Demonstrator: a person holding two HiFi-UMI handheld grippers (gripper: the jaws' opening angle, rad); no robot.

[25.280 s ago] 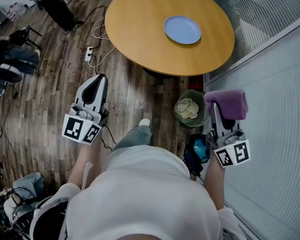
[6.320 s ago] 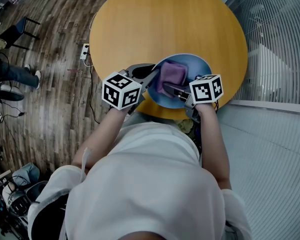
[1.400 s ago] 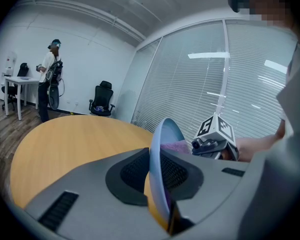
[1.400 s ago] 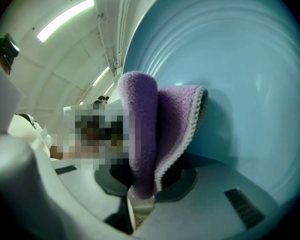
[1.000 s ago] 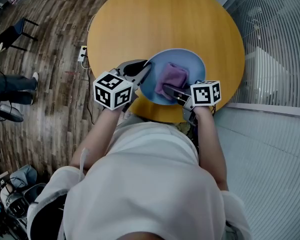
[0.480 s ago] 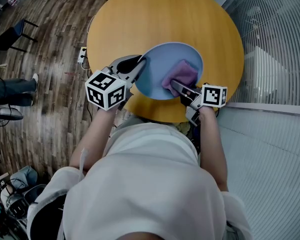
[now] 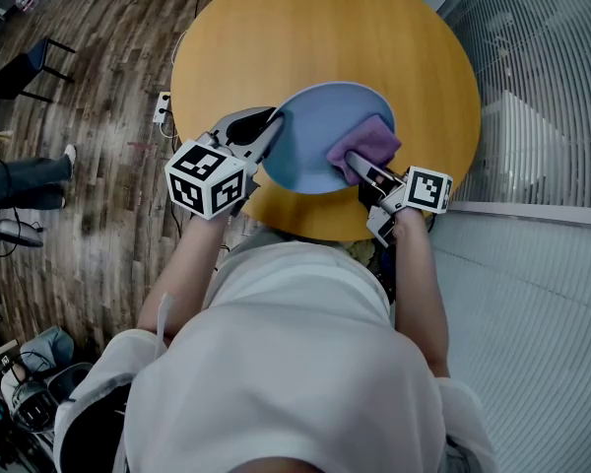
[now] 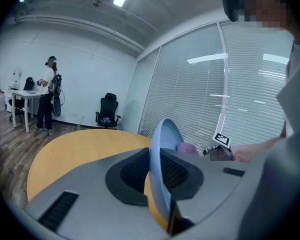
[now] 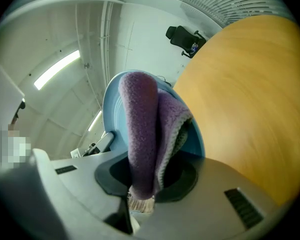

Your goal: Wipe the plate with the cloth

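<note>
The pale blue plate (image 7: pixel 325 131) is held tilted over the near edge of the round wooden table (image 7: pixel 305 37). My left gripper (image 7: pixel 272 126) is shut on the plate's left rim; in the left gripper view the plate (image 8: pixel 162 169) stands edge-on between the jaws. My right gripper (image 7: pixel 360 166) is shut on the purple cloth (image 7: pixel 366 144), which lies against the plate's right side. In the right gripper view the folded cloth (image 9: pixel 145 134) fills the jaws with the plate (image 9: pixel 115 99) behind it.
Window blinds (image 7: pixel 542 97) run along the right. Wooden floor (image 7: pixel 89 136) lies to the left, with cables and a socket strip (image 7: pixel 165 106) near the table. A person (image 8: pixel 47 91) stands by a desk at the far wall; an office chair (image 8: pixel 108 115) is beyond the table.
The right gripper has carried the cloth from the plate's middle to its right side. The left gripper and the plate have shifted slightly left and up, the plate tilting more.
</note>
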